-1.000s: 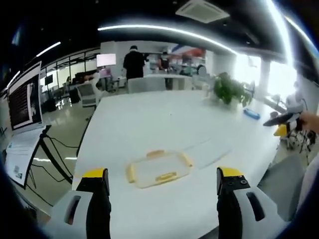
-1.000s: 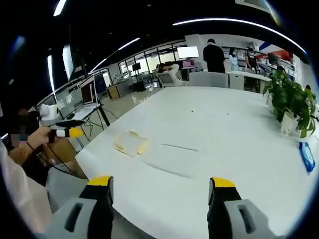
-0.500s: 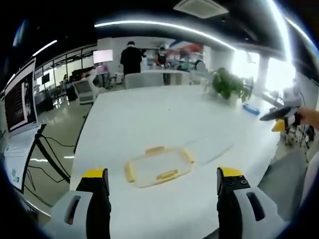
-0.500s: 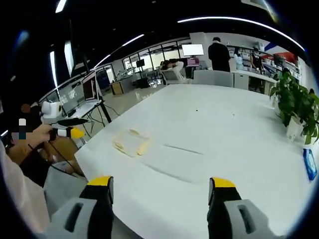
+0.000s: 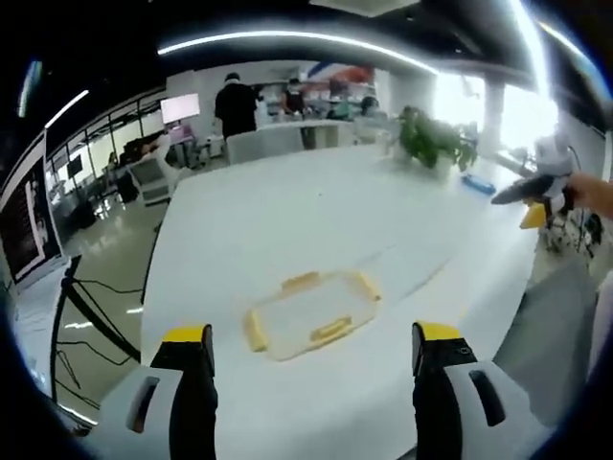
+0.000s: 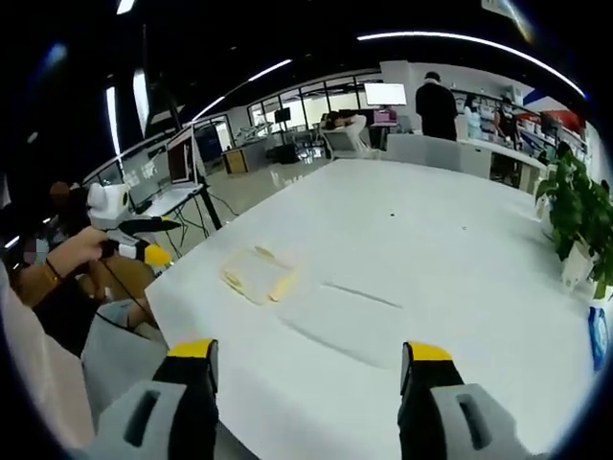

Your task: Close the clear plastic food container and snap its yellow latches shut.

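Note:
The clear plastic container (image 5: pixel 308 311) with yellow latches lies flat on the white table (image 5: pixel 287 220), just beyond my left gripper (image 5: pixel 309 350), which is open and holds nothing. A flat clear lid (image 5: pixel 407 271) lies on the table to the container's right. In the right gripper view the container (image 6: pixel 257 275) sits near the table's left edge, with the clear lid (image 6: pixel 337 316) beside it. My right gripper (image 6: pixel 306 359) is open, empty and well short of both. A hand holds the left gripper (image 6: pixel 142 251) off the table's left edge, and the right gripper (image 5: pixel 532 192) hangs off the far right.
A potted plant (image 5: pixel 433 144) and a blue object (image 5: pixel 476 183) stand at the table's far right side. Chairs and people (image 5: pixel 233 105) are beyond the far end. A monitor on a stand (image 5: pixel 24 225) and floor cables lie to the left.
The left gripper view has drawn a little closer to the container and tilted down. In that view the right gripper has risen slightly. Both grippers stay open.

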Demonstrator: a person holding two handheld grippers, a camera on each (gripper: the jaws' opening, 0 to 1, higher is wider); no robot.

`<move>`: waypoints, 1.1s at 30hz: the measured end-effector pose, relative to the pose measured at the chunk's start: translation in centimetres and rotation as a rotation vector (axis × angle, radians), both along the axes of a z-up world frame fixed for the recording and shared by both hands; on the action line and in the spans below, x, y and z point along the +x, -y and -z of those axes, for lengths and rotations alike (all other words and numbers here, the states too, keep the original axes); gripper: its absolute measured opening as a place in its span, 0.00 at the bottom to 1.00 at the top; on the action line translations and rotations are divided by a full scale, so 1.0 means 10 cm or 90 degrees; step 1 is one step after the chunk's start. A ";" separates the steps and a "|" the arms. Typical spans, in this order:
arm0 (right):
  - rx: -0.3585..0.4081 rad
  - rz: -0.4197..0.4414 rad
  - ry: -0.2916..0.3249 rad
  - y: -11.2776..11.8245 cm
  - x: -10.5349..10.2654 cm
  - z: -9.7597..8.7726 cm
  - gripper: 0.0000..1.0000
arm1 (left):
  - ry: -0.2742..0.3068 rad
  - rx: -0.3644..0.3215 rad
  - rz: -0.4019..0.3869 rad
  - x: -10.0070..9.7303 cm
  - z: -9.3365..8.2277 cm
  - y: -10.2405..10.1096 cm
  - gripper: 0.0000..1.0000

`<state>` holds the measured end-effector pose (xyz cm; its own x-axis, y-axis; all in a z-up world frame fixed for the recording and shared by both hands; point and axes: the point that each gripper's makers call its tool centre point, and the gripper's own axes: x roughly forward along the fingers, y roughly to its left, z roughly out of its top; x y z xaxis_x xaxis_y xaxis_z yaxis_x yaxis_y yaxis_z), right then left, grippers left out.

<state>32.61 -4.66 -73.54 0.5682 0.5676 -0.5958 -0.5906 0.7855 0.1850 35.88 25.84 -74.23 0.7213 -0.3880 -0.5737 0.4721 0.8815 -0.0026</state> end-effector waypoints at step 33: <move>-0.103 -0.142 0.045 -0.57 0.43 0.21 0.74 | -0.048 0.037 0.083 0.28 0.37 -0.05 0.84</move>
<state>36.95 0.99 -75.68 0.4833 0.5838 -0.6524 -0.7587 0.6511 0.0207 38.63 26.32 -77.93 0.6212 -0.4402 -0.6483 0.5831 0.8124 0.0072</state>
